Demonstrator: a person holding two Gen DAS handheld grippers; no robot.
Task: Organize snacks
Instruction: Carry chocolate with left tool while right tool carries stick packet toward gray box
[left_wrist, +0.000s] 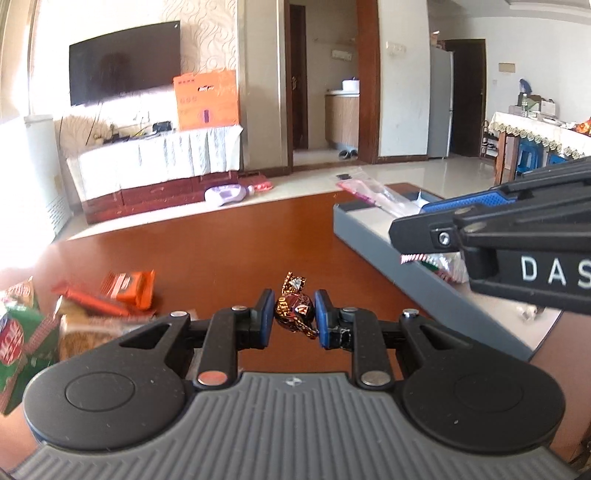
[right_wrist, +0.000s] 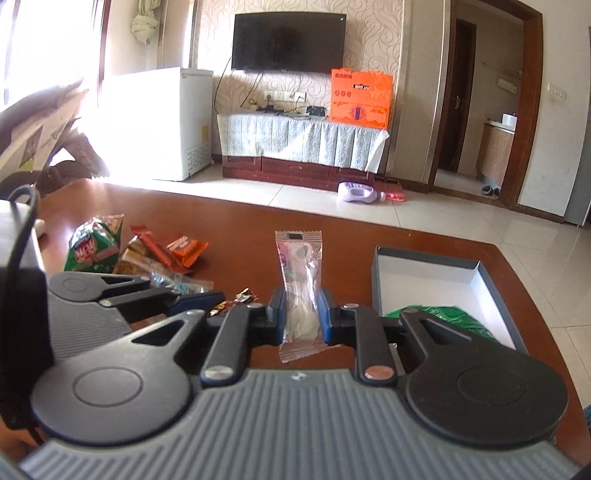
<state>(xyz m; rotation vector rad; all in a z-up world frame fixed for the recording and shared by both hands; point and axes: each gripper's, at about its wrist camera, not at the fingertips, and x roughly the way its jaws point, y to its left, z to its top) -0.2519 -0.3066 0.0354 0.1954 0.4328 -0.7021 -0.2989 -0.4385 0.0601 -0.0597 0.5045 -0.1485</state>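
Observation:
My left gripper (left_wrist: 294, 314) is shut on a brown foil-wrapped candy (left_wrist: 294, 310), held above the wooden table (left_wrist: 221, 236). My right gripper (right_wrist: 300, 315) is shut on a clear snack packet with pink print (right_wrist: 299, 273), which stands upright between the pads. A grey open box (right_wrist: 424, 266) lies on the table to the right, with a green packet (right_wrist: 443, 317) inside. In the left wrist view the right gripper (left_wrist: 417, 229) reaches in over the box (left_wrist: 369, 236). A pile of snacks (right_wrist: 140, 251) lies at the left, with orange and green packets.
The left gripper also shows in the right wrist view (right_wrist: 199, 299) beside a small candy wrapper (right_wrist: 236, 299). Beyond the table's far edge are a tiled floor, a TV stand (right_wrist: 303, 147) and a white fridge (right_wrist: 159, 122).

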